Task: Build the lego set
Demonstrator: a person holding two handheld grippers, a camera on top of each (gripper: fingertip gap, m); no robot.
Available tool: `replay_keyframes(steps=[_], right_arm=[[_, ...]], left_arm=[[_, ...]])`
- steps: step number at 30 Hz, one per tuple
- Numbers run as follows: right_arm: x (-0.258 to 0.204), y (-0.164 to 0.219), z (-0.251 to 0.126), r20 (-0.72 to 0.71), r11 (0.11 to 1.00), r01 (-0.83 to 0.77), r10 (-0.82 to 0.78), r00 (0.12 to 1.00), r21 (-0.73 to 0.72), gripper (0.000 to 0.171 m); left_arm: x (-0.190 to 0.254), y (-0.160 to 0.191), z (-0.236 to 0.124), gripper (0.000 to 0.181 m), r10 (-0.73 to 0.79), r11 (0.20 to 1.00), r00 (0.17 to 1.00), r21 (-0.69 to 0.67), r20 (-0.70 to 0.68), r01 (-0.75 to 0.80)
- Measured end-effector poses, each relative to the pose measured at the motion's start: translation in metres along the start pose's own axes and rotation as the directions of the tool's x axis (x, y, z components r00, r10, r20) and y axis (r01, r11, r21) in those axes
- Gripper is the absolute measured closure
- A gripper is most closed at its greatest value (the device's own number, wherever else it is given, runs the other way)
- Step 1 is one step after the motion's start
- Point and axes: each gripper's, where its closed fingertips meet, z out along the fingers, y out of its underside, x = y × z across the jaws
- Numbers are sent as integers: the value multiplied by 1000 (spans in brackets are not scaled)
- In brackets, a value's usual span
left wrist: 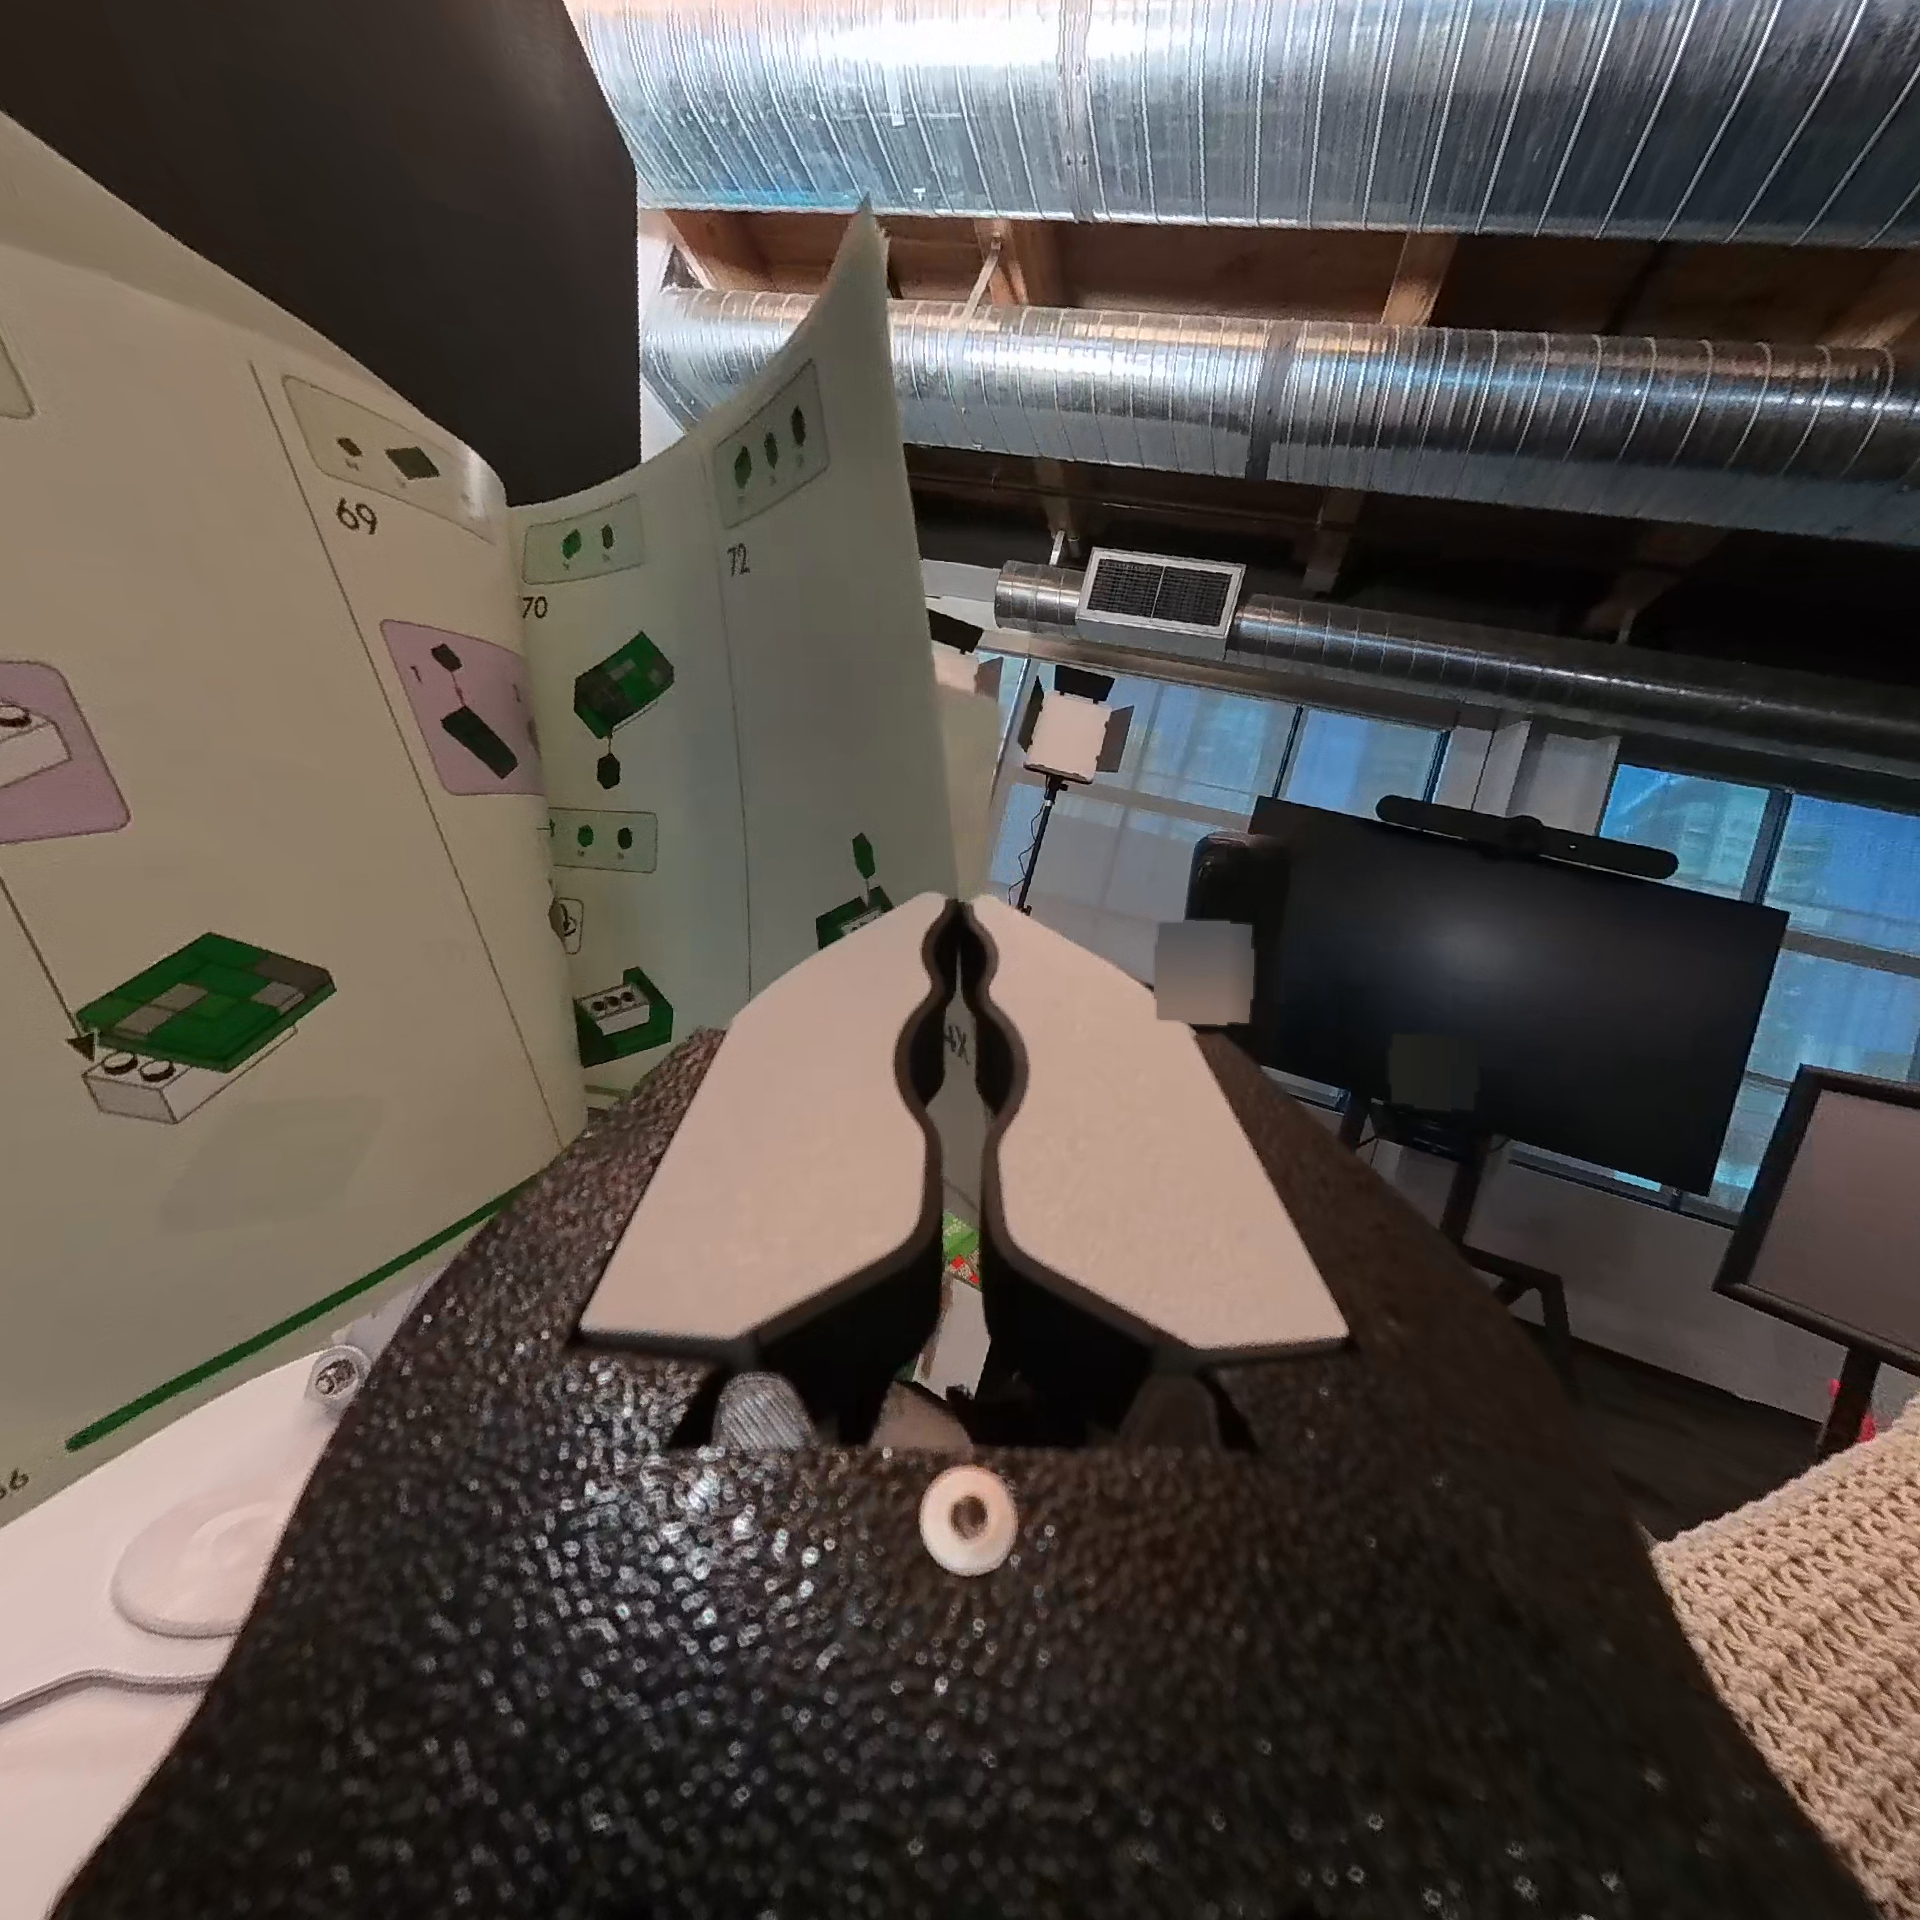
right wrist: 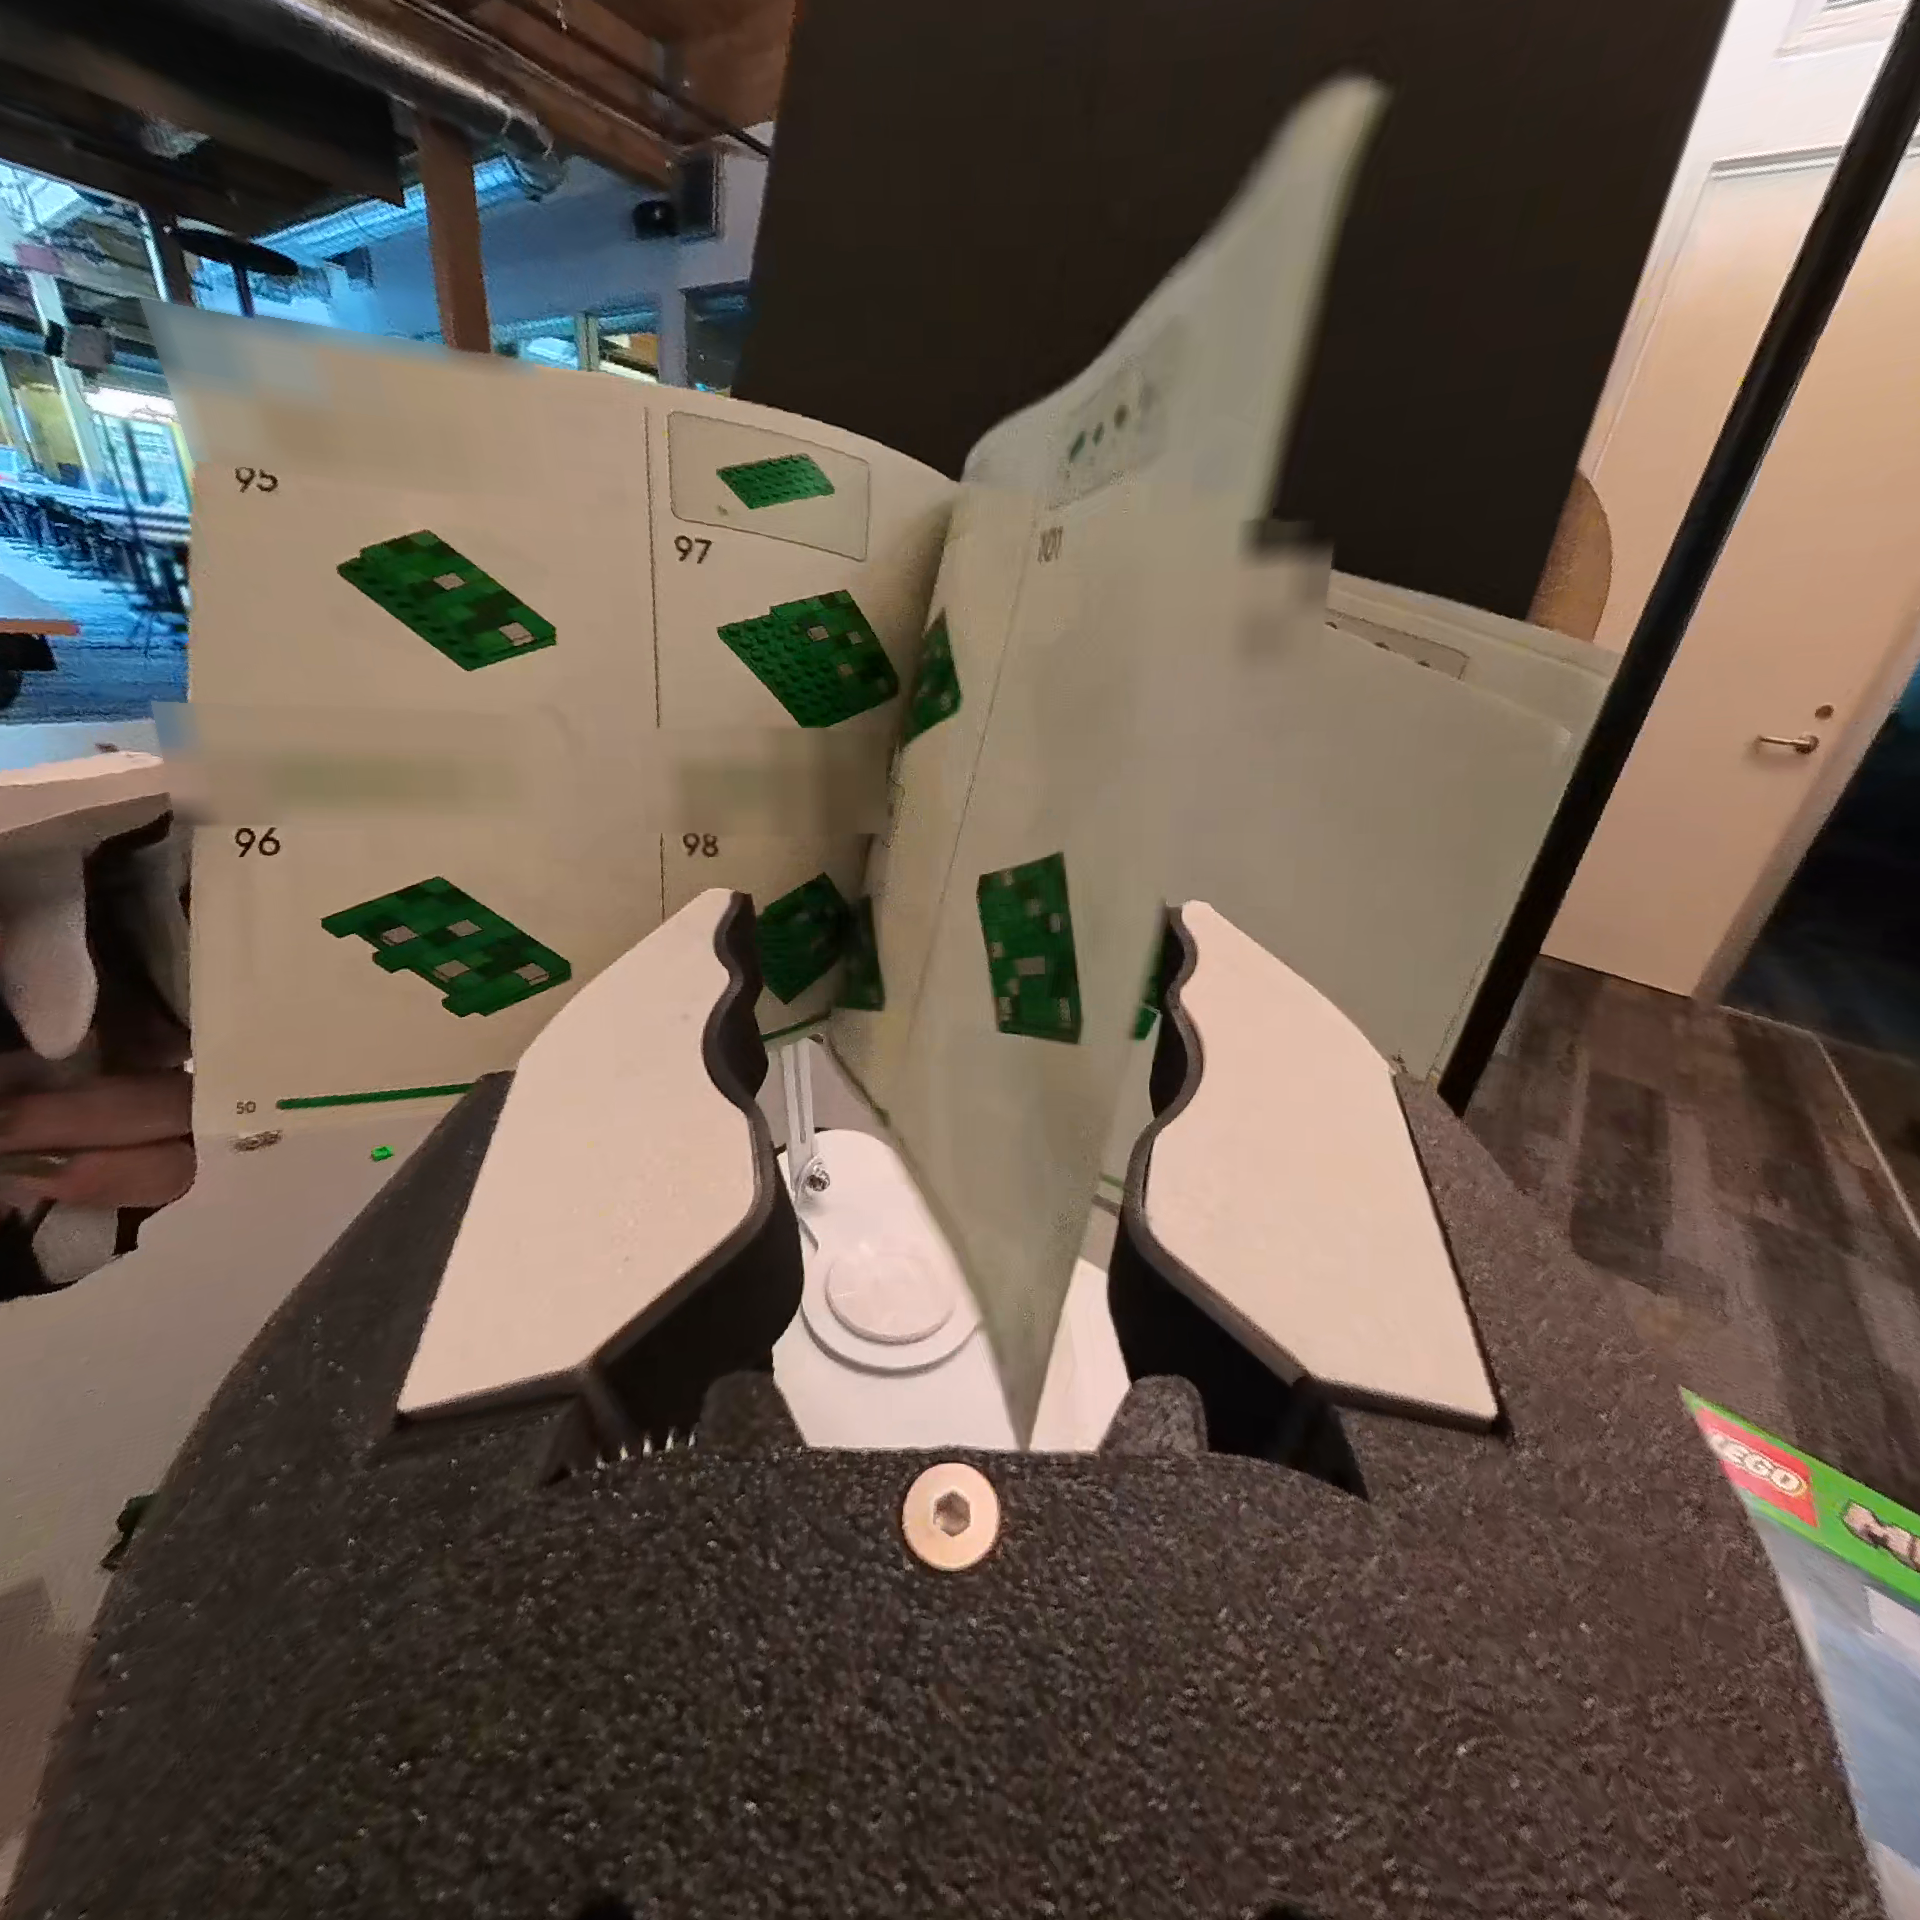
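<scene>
An open instruction booklet (left wrist: 260, 727) with green build pictures stands upright on a white stand (right wrist: 883, 1299). My left gripper (left wrist: 956, 914) is shut, its tips pinching the lower edge of one raised page (left wrist: 831, 623). In the right wrist view the booklet (right wrist: 436, 675) faces me, and a blurred loose page (right wrist: 1091, 727) stands on edge between the fingers of my right gripper (right wrist: 956, 914), which is open and touches nothing I can see. A tiny green piece (right wrist: 382, 1151) lies on the table below the booklet.
A green set box (right wrist: 1818, 1558) lies at the lower right. A black pole (right wrist: 1662, 623) rises right of the booklet. A dark screen on a stand (left wrist: 1507, 987) is to the right, with a beige knitted thing (left wrist: 1818, 1610) close by. A hand (right wrist: 62, 987) shows at the left edge.
</scene>
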Motion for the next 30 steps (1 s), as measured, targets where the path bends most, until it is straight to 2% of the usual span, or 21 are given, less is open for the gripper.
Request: replay_keyframes(steps=[10, 11, 13, 15, 17, 19, 22, 26, 30], right_arm=[[0, 5, 3, 9, 1000, -17, 17, 1000, -10, 97], [3, 3, 2, -20, 1000, -11, 11, 1000, -7, 95], [22, -2, -3, -172, 1000, 21, -21, 985, -6, 92], [24, -17, -11, -249, 992, 118, -106, 963, 34, 95], [3, -32, -11, -177, 981, 176, -159, 971, 87, 99], [-36, -40, -6, 23, 977, 172, -176, 984, 127, 104], [-88, -31, 4, 273, 987, 149, -158, 949, 54, 98], [-119, -16, 18, 343, 967, 255, -236, 909, -8, 93], [-125, -11, 24, 350, 966, 258, -233, 907, -26, 92]], left_arm=[[0, -3, -1, 181, -5, 1000, 1000, 13, -2, 5], [0, -4, -1, 181, -7, 1000, 1000, 15, -4, 7], [2, -4, -1, 181, -9, 1000, 1000, 17, -10, 10], [4, -4, 0, 181, -11, 1000, 1000, 14, -19, 12], [6, -2, 2, 181, -16, 1000, 999, 9, -32, 16], [9, 0, 4, 181, -24, 1000, 998, 5, -50, 25], [13, 2, 6, 181, -51, 999, 995, 5, -81, 52], [18, 4, 8, 181, -103, 994, 986, 12, -133, 105], [19, 5, 8, 181, -119, 992, 981, 10, -150, 122]])
